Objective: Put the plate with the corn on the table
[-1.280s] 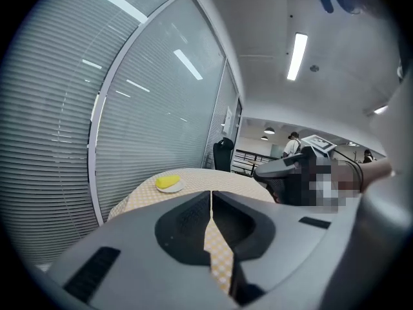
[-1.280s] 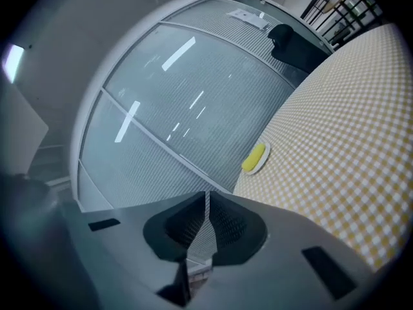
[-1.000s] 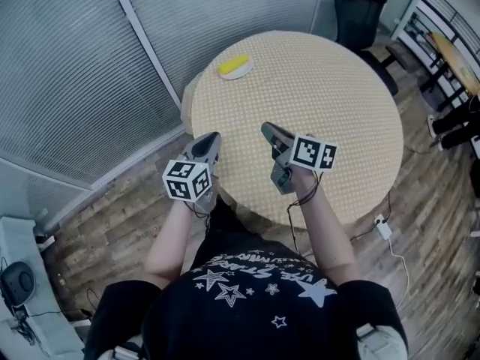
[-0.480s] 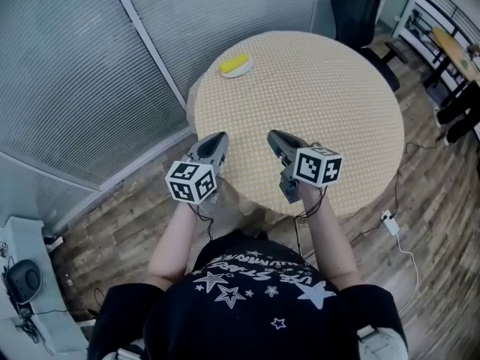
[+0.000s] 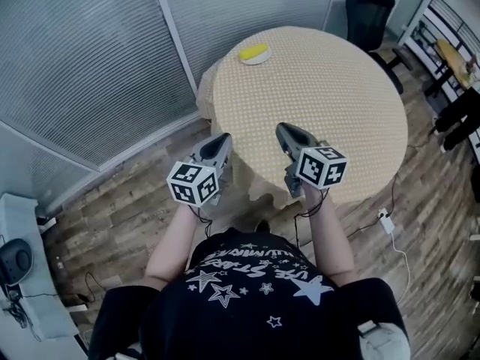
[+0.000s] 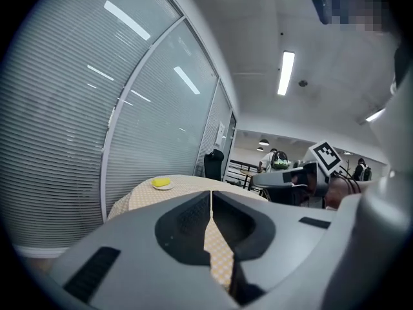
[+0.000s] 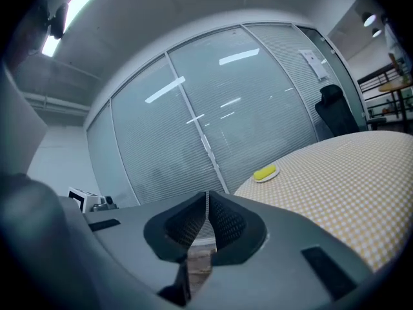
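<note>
Table [image 5: 330,88] bears the plate [image 5: 255,55] far beyond left gripper [image 5: 223,138] and right gripper [image 5: 283,129].

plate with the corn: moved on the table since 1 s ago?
No. The plate with the corn sits at the same far-left edge of the round table. Its shift in the head view matches the table's, so the camera moved.
</note>
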`<state>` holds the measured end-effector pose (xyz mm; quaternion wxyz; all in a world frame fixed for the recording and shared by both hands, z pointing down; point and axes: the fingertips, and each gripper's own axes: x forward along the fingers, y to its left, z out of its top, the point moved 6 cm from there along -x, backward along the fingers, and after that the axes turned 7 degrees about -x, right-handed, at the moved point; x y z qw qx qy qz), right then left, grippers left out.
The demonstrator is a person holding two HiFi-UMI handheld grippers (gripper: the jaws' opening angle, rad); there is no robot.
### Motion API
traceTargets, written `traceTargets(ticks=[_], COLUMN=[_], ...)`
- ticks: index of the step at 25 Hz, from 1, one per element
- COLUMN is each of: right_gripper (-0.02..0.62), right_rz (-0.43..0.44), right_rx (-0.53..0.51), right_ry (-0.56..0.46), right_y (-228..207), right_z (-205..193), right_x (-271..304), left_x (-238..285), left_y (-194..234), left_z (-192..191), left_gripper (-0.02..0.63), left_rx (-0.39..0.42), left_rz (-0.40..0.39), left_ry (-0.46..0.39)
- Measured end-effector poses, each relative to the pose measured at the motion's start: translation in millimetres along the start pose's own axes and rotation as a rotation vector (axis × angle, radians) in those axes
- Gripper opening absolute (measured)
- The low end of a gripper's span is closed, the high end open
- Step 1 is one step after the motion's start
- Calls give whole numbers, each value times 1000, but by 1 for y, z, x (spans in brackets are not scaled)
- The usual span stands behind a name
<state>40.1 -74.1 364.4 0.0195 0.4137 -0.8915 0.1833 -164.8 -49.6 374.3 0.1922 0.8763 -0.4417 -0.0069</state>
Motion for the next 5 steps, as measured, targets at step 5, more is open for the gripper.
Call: traceTargets(ticks=[5], right_gripper=[35], right_rz=[-49], right_rx=[-60], right_ry=[-37], right_y=[41], right_z=[-1], right_x=[4], left_x=[-48], left_y=[19], left_z=[-5], left_gripper=[15], left_rx=[-9], left_rz=[9], left_ry=[11])
